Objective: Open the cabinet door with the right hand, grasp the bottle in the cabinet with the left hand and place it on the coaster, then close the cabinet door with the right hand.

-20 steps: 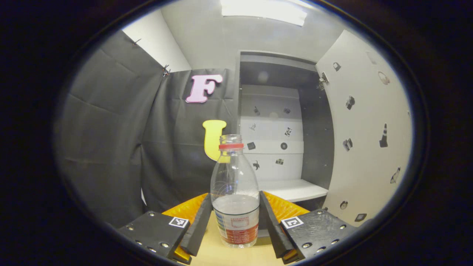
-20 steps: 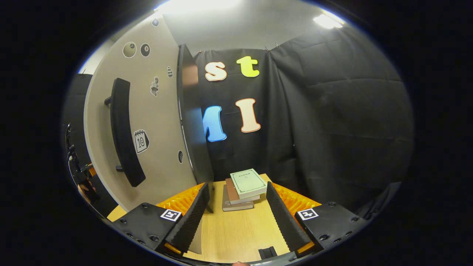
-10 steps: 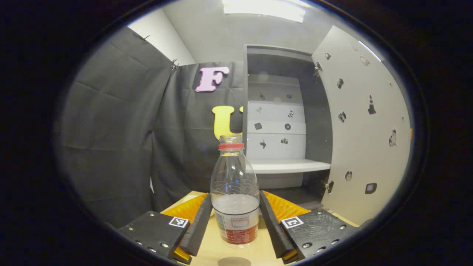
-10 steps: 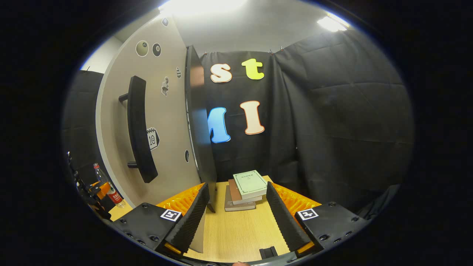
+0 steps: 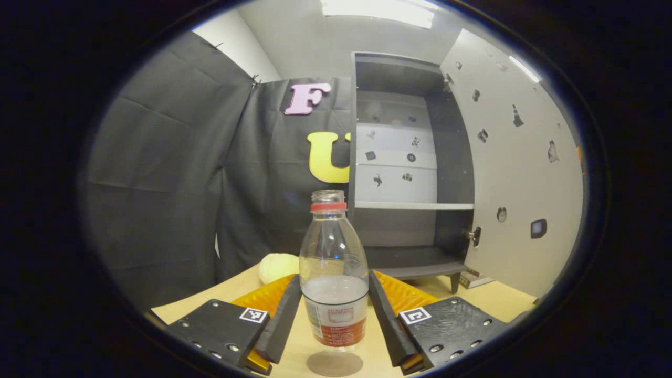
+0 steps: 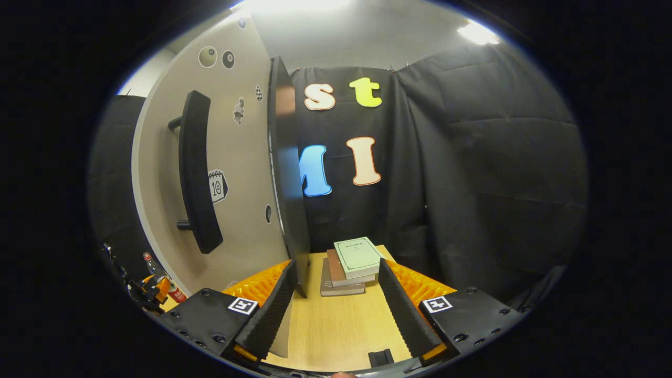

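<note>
1. Holding the bottle (image 5: 333, 273) upright, my left gripper (image 5: 334, 315) pinches its lower body with a finger pressed against each side.
2. Just below the bottle's base, a round grey coaster (image 5: 334, 363) lies on the wooden table (image 5: 493, 296); I cannot tell whether the two touch.
3. Behind the bottle, the cabinet (image 5: 409, 157) stands with its door (image 5: 520, 173) swung wide.
4. My right gripper (image 6: 336, 310) is spread and holds nothing, near the door's outer face and its black handle (image 6: 195, 168).
5. Ahead of it, stacked books (image 6: 349, 265) lie on the table.
</note>
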Demonstrator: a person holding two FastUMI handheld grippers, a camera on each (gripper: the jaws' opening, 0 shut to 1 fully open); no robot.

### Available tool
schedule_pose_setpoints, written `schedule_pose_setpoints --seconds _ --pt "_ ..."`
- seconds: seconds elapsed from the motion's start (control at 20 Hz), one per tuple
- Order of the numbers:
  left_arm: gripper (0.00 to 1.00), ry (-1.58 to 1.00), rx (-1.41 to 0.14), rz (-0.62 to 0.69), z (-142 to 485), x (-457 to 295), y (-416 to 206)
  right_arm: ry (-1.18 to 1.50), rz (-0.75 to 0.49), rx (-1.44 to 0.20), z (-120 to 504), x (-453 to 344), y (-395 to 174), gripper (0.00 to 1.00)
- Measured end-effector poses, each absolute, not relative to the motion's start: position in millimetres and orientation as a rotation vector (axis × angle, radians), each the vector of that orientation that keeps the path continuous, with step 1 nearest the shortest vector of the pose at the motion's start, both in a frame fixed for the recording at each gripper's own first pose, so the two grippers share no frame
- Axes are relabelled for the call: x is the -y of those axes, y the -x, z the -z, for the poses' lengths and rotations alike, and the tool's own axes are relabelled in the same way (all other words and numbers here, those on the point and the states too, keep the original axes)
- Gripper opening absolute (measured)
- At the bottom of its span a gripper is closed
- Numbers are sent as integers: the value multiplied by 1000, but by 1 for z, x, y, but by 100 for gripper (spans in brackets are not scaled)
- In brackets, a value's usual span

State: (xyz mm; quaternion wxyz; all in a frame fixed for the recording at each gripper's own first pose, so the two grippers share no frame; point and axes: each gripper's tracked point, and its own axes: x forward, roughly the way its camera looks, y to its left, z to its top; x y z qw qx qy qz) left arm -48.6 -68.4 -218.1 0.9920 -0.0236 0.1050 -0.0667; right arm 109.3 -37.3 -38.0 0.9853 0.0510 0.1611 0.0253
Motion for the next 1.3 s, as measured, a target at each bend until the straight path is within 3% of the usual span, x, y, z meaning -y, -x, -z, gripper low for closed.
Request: schedule_pose_setpoints --seconds 0.05,0.1,0.25,0.3,0.6,0.65,0.7,1.0,1.05,1.1,1.25,1.3 --pt "76 46 -215 133 226 70 49 -98 -46 -328 40 39 -109 98" --pt "73 43 -219 134 233 72 52 -98 -41 -331 42 41 -109 92" --pt "76 20 -235 143 256 78 59 -108 -26 -349 48 45 -110 92" --pt "76 5 -237 142 264 79 62 -107 -23 -353 49 45 -111 98" --pt "73 -6 -239 119 294 79 64 -36 -23 -378 58 39 -111 98" --pt "73 -9 -243 112 299 78 65 -11 -12 -360 54 41 -113 93" --pt "76 -12 -246 107 303 78 68 9 -4 -340 50 42 -114 98" --pt "76 -27 -265 89 319 76 73 20 -13 -317 48 31 -121 99" --pt "77 -25 -253 83 316 76 72 17 -12 -321 48 31 -123 95" --pt "74 -25 -259 78 317 74 75 9 -13 -325 49 30 -124 100" --pt "74 -26 -271 74 315 77 79 -2 -12 -333 52 29 -128 100" --pt "78 -34 -285 71 316 78 79 -2 -14 -333 52 28 -129 99"
